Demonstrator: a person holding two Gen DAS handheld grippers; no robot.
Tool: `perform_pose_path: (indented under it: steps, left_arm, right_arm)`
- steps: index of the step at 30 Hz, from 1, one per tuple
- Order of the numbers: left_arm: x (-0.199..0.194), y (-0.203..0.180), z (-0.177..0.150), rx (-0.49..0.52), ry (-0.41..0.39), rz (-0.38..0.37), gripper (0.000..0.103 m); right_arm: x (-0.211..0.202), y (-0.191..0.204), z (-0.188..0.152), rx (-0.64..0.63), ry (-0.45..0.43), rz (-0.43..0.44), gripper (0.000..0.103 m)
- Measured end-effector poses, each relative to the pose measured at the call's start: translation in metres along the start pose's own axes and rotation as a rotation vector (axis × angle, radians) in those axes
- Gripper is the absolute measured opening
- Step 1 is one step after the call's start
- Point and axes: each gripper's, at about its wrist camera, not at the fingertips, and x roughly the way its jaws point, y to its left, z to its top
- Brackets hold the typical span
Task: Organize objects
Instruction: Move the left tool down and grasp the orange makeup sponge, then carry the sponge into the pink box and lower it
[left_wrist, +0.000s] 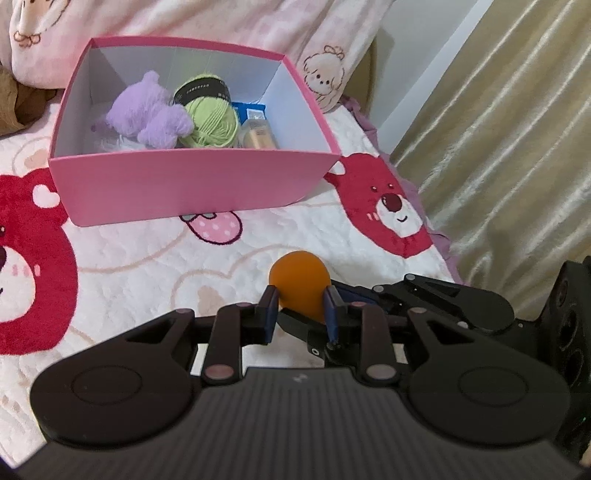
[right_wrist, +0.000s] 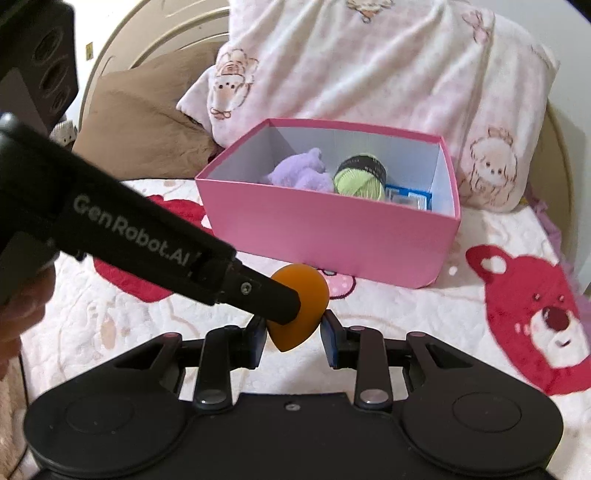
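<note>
Both tools meet at the orange sponge (left_wrist: 300, 284), low over the bear-print blanket (left_wrist: 140, 266) in front of the pink box (left_wrist: 192, 192); the left gripper (left_wrist: 300, 314) pinches it between its blue pads. The right gripper (right_wrist: 293, 338) stands part-open around the sponge's pointed end, seemingly not gripping; purple plush (left_wrist: 147, 110) and green yarn (left_wrist: 212, 120) lie inside the box.

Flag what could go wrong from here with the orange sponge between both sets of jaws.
1. The orange sponge sits pinched by the left gripper while the right gripper brackets it with a visible gap; a mistimed handover could drop it onto the blanket.
2. The pink box is already crowded by the purple plush and yarn.
</note>
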Motion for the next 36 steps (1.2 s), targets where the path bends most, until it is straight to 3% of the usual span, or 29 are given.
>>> perform_pose_path:
  steps: [11, 22, 30, 36]
  left_arm:
    - [-0.044, -0.011, 0.008, 0.015, -0.081, 0.004, 0.024]
    - [-0.07, -0.011, 0.067, 0.037, -0.164, 0.054, 0.025]
    - [-0.018, 0.03, 0.127, -0.095, -0.086, 0.049, 0.026]
    - [0.034, 0.058, 0.143, -0.182, -0.026, 0.028, 0.027]
  right_arm:
    - [-0.027, 0.016, 0.029, -0.039, -0.073, -0.016, 0.036]
    - [-0.019, 0.006, 0.093, -0.014, -0.144, 0.006, 0.036]
    - [0.039, -0.035, 0.138, 0.041, 0.022, 0.062, 0.036]
    - [0.093, -0.066, 0.149, 0.098, 0.204, 0.096, 0.036]
